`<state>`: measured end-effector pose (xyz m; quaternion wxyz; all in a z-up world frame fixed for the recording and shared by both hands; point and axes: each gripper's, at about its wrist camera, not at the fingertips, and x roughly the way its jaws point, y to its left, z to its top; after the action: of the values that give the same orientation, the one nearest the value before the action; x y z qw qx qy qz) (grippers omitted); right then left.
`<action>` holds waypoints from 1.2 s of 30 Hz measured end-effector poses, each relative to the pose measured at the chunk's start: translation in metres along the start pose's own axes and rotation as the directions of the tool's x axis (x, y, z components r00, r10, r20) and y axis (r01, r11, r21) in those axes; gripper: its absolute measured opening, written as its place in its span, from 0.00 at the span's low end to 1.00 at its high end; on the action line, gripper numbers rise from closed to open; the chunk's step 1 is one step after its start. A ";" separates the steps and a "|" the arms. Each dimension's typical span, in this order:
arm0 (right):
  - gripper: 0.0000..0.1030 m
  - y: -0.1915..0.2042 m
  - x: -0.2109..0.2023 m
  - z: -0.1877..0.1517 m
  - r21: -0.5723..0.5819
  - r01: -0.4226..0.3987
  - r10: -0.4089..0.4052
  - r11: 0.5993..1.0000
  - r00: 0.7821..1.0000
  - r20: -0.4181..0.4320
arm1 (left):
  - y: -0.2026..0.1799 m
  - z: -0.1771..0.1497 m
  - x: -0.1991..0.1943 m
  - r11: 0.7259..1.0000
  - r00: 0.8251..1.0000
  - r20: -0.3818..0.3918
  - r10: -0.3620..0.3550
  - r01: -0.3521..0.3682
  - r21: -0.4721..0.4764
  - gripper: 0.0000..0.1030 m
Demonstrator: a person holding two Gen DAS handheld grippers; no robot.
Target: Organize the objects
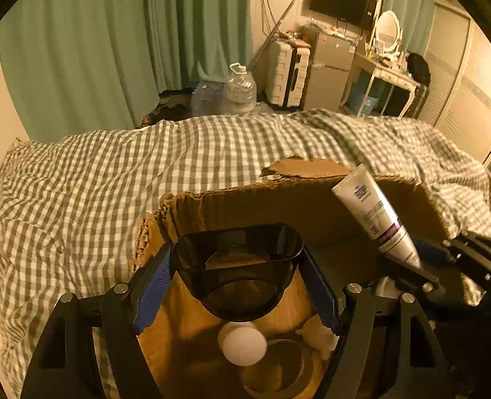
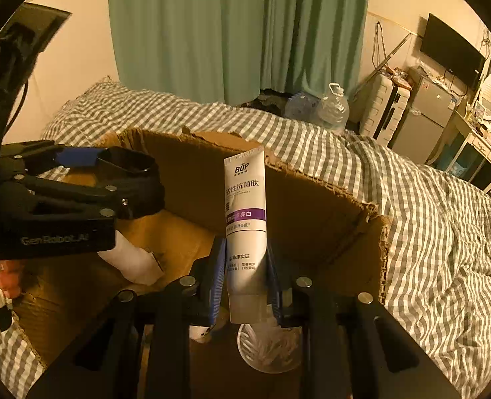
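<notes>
Both items look ready to go into the cardboard box [image 1: 185,326] sitting on the checked bed [image 1: 79,173], so I judge this the placing step. On the left, the left tool [image 1: 237,277] grips a dark translucent cup [image 1: 237,259] by its sides, holding it upright above the box floor, over a white ball [image 1: 244,345] and a roll of tape [image 1: 278,365]. Next it needs lowering onto a free patch before the fingers part. To the right, the right tool [image 2: 245,286] pinches a toothpaste tube [image 2: 245,219] near its cap end, crimped end up, above a round tub of cotton swabs [image 2: 268,349]. It wants laying down beside them.
</notes>
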<state>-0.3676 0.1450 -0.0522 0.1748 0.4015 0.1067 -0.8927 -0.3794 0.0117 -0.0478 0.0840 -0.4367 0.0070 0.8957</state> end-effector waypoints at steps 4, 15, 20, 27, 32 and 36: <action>0.46 0.004 -0.010 -0.005 -0.005 0.010 -0.010 1.000 1.000 0.014 | 0.000 -0.001 -0.012 1.000 1.000 0.030 0.009 -0.009 0.008 0.88; 0.82 0.003 -0.095 0.005 0.045 0.106 -0.111 0.993 0.983 0.144 | -0.009 0.015 -0.091 0.999 0.991 0.129 0.037 -0.040 0.025 0.93; 0.90 0.007 -0.151 0.010 0.078 0.163 -0.177 0.984 0.955 0.239 | -0.019 0.019 -0.148 0.999 0.975 0.218 0.038 -0.043 0.018 0.96; 0.97 0.010 -0.228 0.000 0.153 0.194 -0.236 0.969 0.908 0.346 | -0.030 0.005 -0.234 0.997 0.928 0.368 0.053 -0.068 0.027 1.00; 0.99 0.009 -0.277 -0.020 0.227 0.192 -0.272 0.955 0.873 0.404 | -0.037 -0.019 -0.280 0.997 0.877 0.477 0.053 -0.071 0.019 1.00; 1.00 0.014 -0.308 -0.042 0.248 0.181 -0.278 0.952 0.852 0.444 | -0.041 -0.048 -0.292 0.998 0.854 0.518 0.057 -0.063 -0.007 1.00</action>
<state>-0.1441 0.2155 0.1517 0.0466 0.1709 0.0195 -0.9840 -0.1586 0.0053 0.1540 0.0571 -0.1790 0.0027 0.9822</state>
